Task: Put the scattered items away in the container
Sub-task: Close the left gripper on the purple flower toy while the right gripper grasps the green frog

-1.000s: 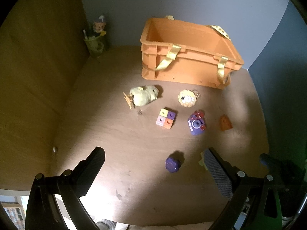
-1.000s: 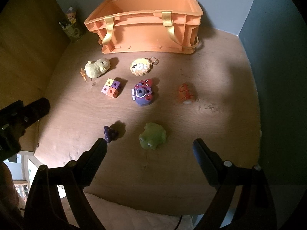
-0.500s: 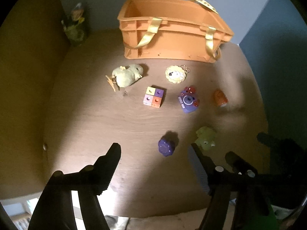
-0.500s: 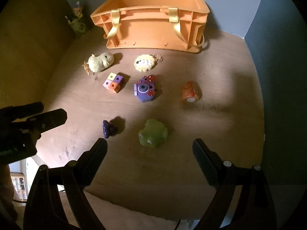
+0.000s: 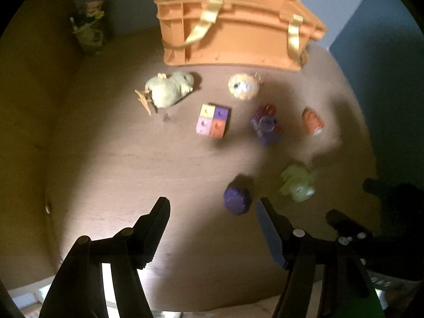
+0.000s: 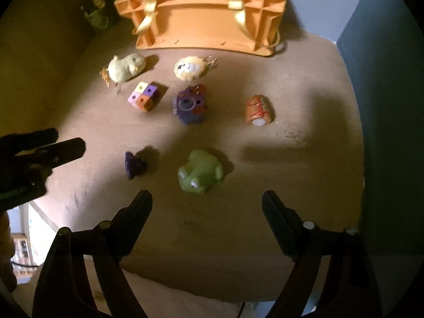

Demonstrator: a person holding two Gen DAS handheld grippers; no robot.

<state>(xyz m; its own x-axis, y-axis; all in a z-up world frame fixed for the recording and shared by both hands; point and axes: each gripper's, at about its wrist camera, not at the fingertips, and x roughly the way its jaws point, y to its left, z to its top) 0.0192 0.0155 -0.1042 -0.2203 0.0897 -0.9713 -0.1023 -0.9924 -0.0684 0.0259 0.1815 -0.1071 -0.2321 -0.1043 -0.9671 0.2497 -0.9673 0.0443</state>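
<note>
Left gripper [image 5: 213, 206] spread wide, empty, above the wooden table [image 5: 132, 164]; small purple toy [image 5: 235, 200] just ahead of its right finger. Right gripper [image 6: 206, 198] equally wide, empty; green frog toy [image 6: 200, 171] just beyond. Mid-table: multicoloured cube block [image 6: 144, 96], purple toy camera [image 6: 190, 104], orange toy [image 6: 258, 110] (type unclear). Farther: plush chick [image 6: 126, 67], round sheep keychain [image 6: 189, 68]. Orange crate [image 6: 206, 13] with yellow straps at the back.

Matt wooden table [image 6: 304, 175], glossy rubbery frog [image 6: 200, 171], orange plastic crate [image 6: 201, 26].
</note>
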